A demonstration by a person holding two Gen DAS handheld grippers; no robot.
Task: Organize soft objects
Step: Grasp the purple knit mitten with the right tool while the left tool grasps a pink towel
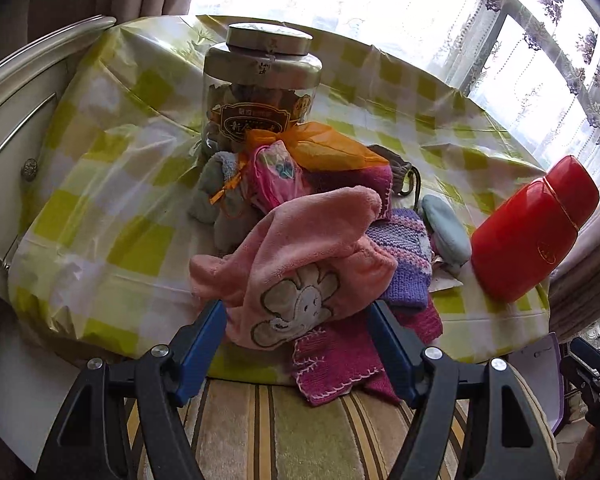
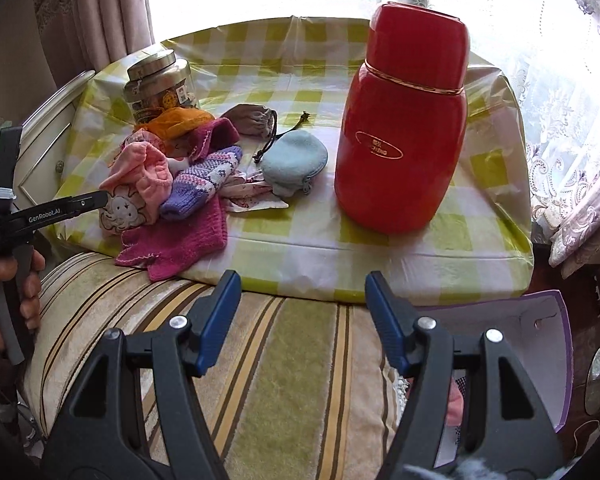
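The heap of soft things lies on the near left part of the table, on its yellow-and-white checked cover; topmost and nearest me is a pink fleece piece with a white flower figure, and under it a magenta knitted cloth hangs over the table's edge onto the striped cushion below; a purple-and-white knit leans on the heap's right side, with a pale blue round pouch just beside it, and a grey drawstring pouch behind; an orange gauze bag sits at the back of the heap, touching a glass jar with a metal lid; a tall red flask stands upright well apart to the right. My left tool has its blue fingers apart on either side of the pink piece; whether they press it I cannot tell; my right tool stands apart and empty over the cushion, short of the table's edge, with a purple-rimmed box to its right.
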